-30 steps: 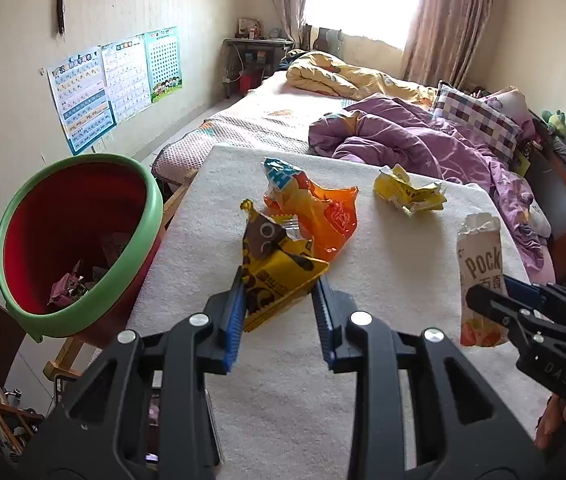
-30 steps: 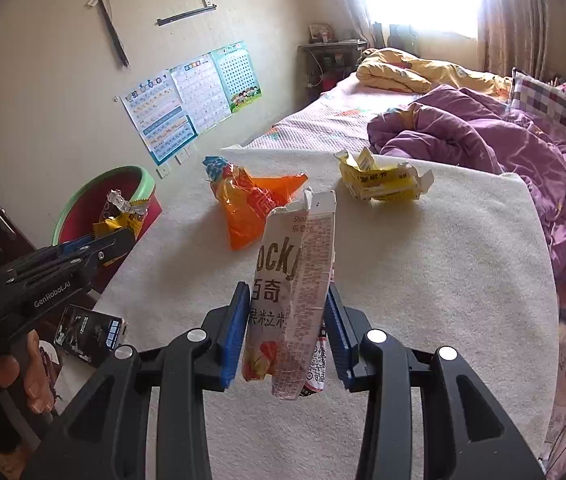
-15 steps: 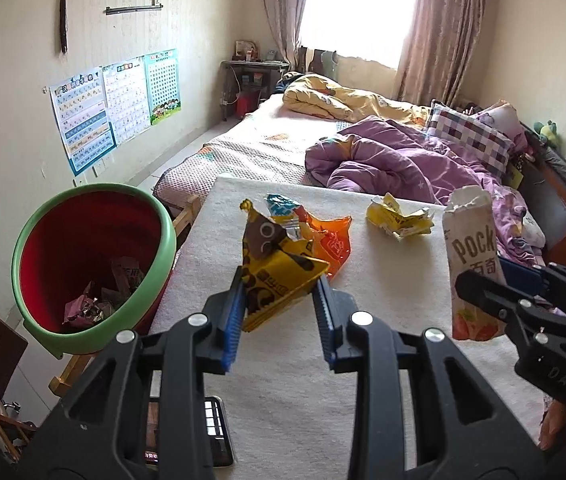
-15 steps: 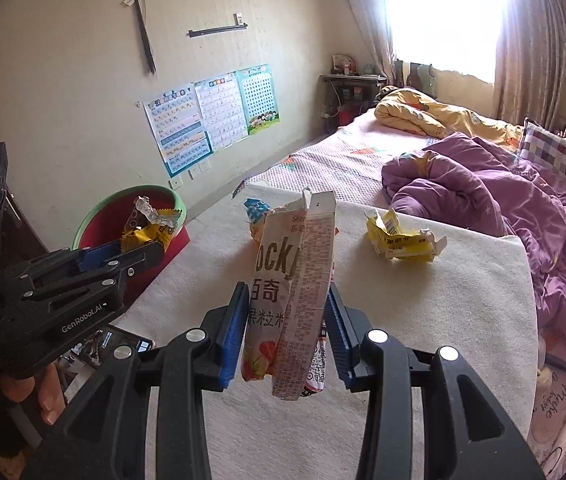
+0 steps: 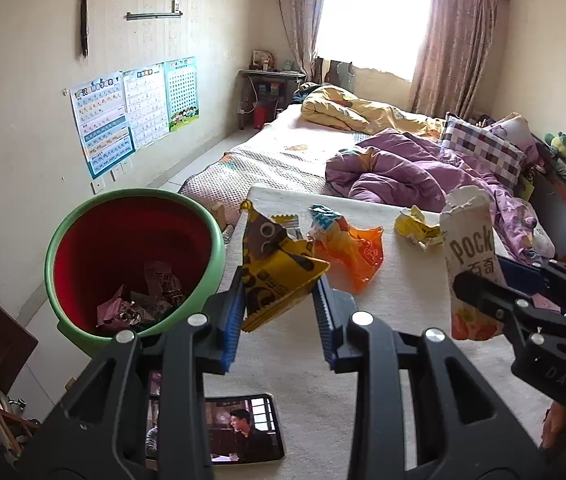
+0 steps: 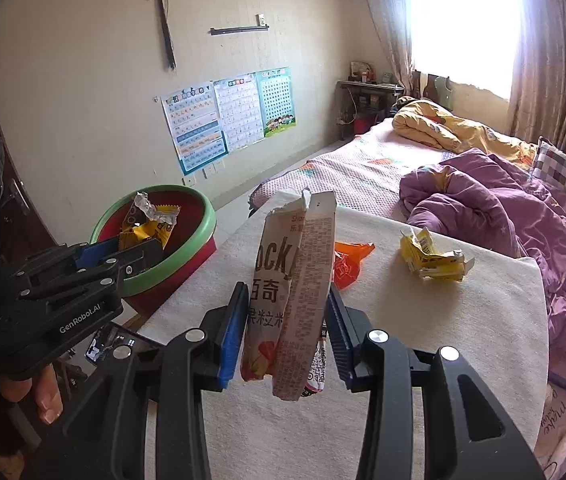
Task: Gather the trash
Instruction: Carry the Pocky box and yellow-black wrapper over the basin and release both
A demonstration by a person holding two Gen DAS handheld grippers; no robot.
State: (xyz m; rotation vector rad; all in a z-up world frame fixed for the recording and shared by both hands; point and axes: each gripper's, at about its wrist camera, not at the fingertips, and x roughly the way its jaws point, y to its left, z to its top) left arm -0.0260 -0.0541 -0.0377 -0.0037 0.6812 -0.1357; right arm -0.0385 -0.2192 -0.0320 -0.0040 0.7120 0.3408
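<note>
My left gripper is shut on a yellow and brown snack wrapper, held in the air just right of the red bin with a green rim. From the right wrist view that wrapper hangs over the bin. My right gripper is shut on an opened Pocky box, lifted above the white tablecloth. On the cloth lie an orange bag and a crumpled yellow wrapper.
The bin holds several crumpled wrappers. A phone with its screen lit lies near the table's front edge. Behind the table is a bed with a purple quilt. A hand holds the left gripper's grip.
Both grippers have risen with their loads. The left one carried the yellow wrapper leftward toward the bin; the bin now looks larger and closer. The phone has come into view.
</note>
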